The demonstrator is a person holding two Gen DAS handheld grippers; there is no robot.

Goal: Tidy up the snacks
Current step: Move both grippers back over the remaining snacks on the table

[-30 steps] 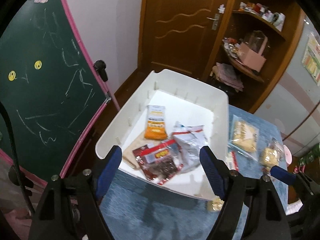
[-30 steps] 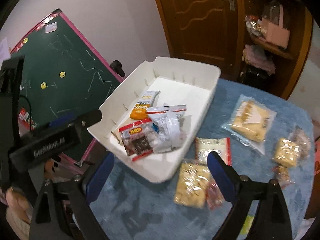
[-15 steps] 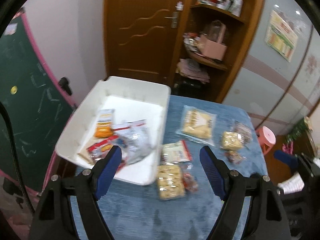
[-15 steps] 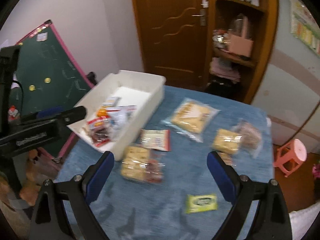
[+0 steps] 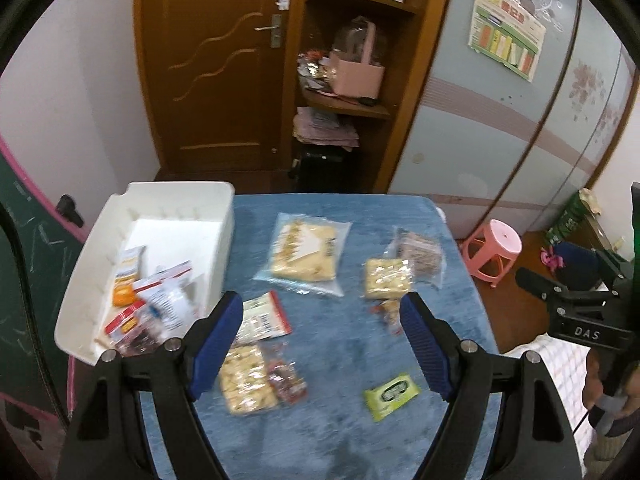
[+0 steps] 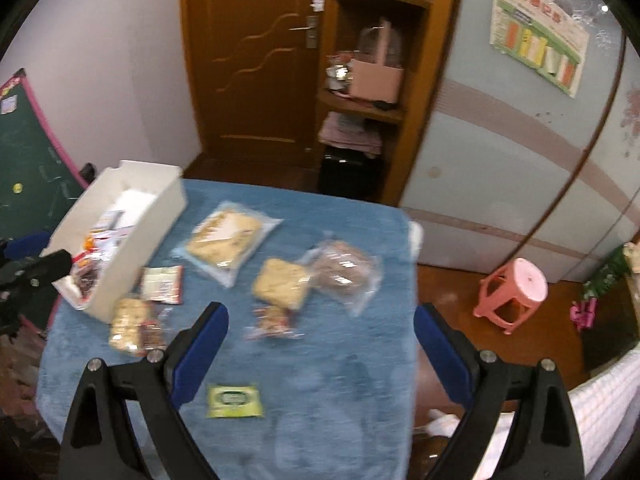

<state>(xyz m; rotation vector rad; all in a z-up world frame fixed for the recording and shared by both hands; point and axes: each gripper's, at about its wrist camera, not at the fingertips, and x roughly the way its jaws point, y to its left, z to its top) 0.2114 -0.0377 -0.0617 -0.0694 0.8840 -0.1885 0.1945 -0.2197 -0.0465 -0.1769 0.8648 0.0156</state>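
both grippers swung from bin (image 5: 224, 216) toward table (image 5: 340, 344)

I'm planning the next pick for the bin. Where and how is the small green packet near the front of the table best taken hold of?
The green packet lies flat and alone on the blue tablecloth, clear of the other snacks. Coming from above seems best, with the fingers across its short width, pinching the two long edges near the middle. It sits skewed, so the wrist would probably need a slight turn. Both grippers are open and empty.
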